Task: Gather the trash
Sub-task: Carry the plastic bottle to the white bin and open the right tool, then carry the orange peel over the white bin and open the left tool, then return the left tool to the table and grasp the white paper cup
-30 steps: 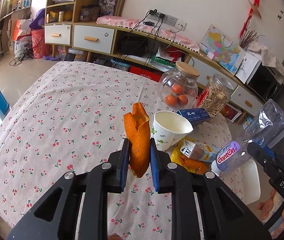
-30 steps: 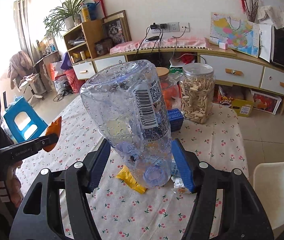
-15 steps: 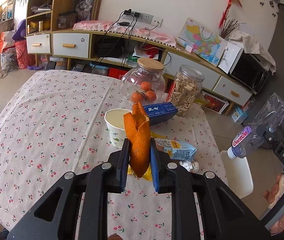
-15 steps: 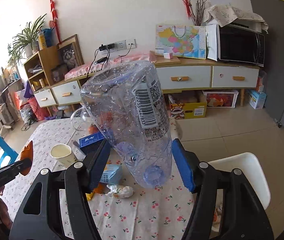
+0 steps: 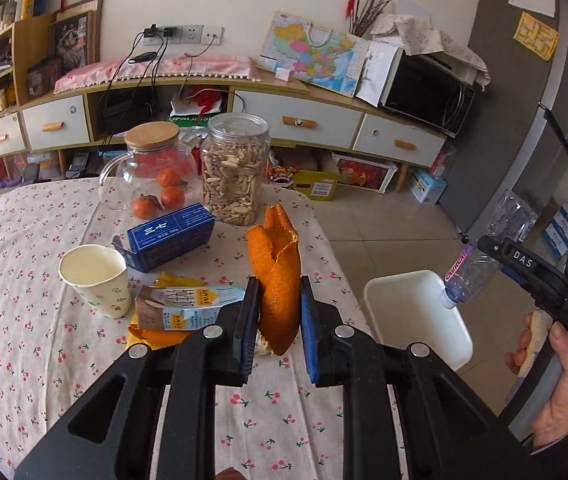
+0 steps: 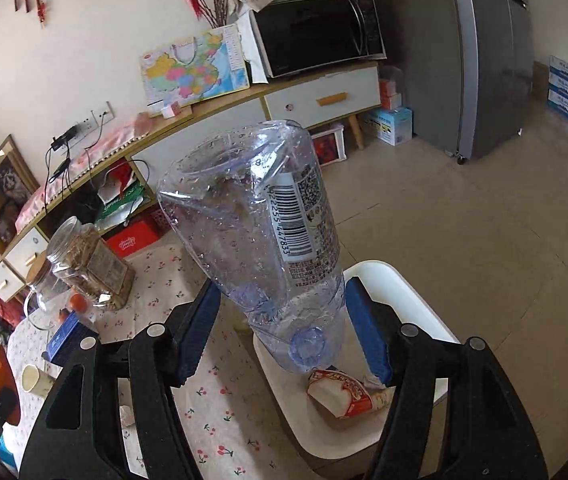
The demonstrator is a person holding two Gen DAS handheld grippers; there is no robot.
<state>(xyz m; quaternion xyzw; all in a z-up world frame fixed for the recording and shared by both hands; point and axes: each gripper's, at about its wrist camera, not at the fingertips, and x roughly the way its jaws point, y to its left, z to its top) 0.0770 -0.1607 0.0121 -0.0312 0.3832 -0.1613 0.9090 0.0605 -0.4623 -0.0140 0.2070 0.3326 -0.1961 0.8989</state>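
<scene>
My left gripper [image 5: 277, 312] is shut on an upright orange peel [image 5: 276, 270] above the right part of the table. My right gripper [image 6: 284, 316] is shut on a clear empty plastic bottle [image 6: 259, 232], held over the white bin [image 6: 412, 300] beside the table; the bottle also shows in the left wrist view [image 5: 472, 268] above the bin [image 5: 416, 312]. A red and white wrapper [image 6: 344, 396] lies in the bin. On the table lie a paper cup [image 5: 93, 276], a milk carton [image 5: 187, 304], a yellow wrapper [image 5: 155, 334] and a blue box [image 5: 167, 236].
A glass jar of oranges [image 5: 151, 172] and a jar of seeds [image 5: 235, 168] stand at the table's far side. A long sideboard [image 5: 304, 120] with a microwave [image 5: 428, 96] runs along the wall. A grey fridge [image 6: 488, 60] stands to the right.
Both grippers have swung right. The bottle moved from over the table to over the white bin. The peel moved toward the table's right edge.
</scene>
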